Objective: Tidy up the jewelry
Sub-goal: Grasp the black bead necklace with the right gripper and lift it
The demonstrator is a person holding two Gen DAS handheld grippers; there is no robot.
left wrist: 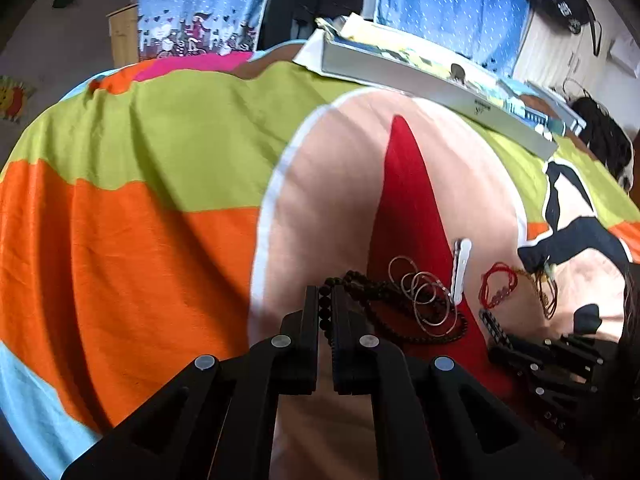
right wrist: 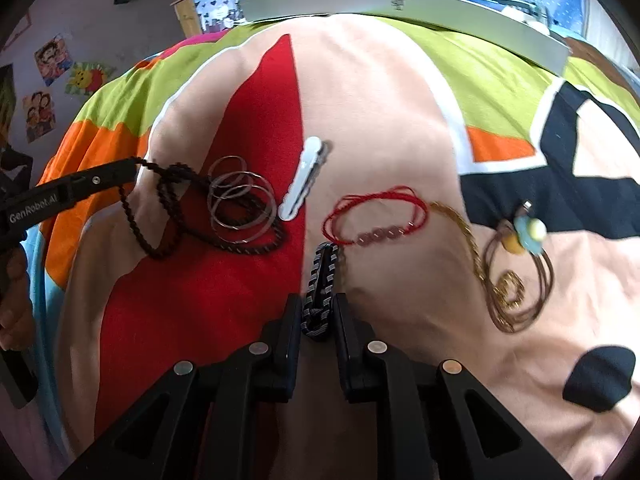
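Pinching bead strand (left wrist: 370, 294), left gripper (left wrist: 326, 312) clenched on one end, likely to drag it clear of silver bangles (left wrist: 424, 292) lying across it. Strand's far loop partly hidden under bangles.

Right view: right gripper (right wrist: 318, 312) clamped on striped bracelet (right wrist: 320, 292), its tip touching red cord bracelet (right wrist: 374, 214). White clip (right wrist: 302, 178) between piles. Gold chain (right wrist: 480, 256), brown cord tangled; blurred.

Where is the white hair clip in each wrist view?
Left wrist: white clip right of centre, low, just right of the thin bangles.
Right wrist: clip centre, slanted, right of the bangles.
Shared landmark: the red wedge on the blanket.
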